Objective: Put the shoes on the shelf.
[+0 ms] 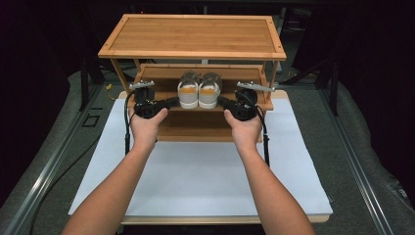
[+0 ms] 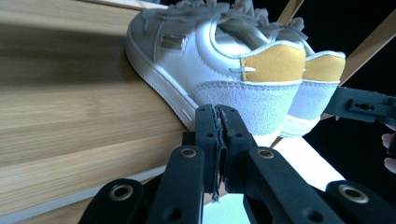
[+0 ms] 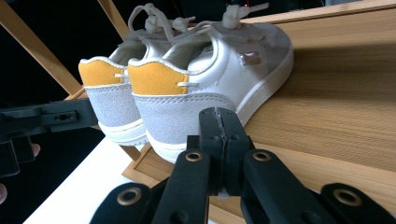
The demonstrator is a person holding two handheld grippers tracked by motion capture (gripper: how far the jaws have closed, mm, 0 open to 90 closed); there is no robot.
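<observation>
Nearest the person, a white sheet (image 1: 195,181) covers the table, and two bare forearms reach forward over it. Each hand grips a black tool: the left gripper (image 1: 172,102) and the right gripper (image 1: 221,102) both point inward toward the middle of the wooden rack (image 1: 191,51). The left gripper's own view shows its jaws pressed together with nothing between them, tips just beside the heel of the left shoe (image 2: 219,70). The right gripper's jaws are likewise closed and empty, close against the heel of the right shoe (image 3: 210,84). The pair of white sneakers (image 1: 198,91) (orange heel tabs, grey suede bands) stands side by side on the rack's lower shelf (image 1: 166,78), heels toward the person, beneath the top shelf.
</observation>
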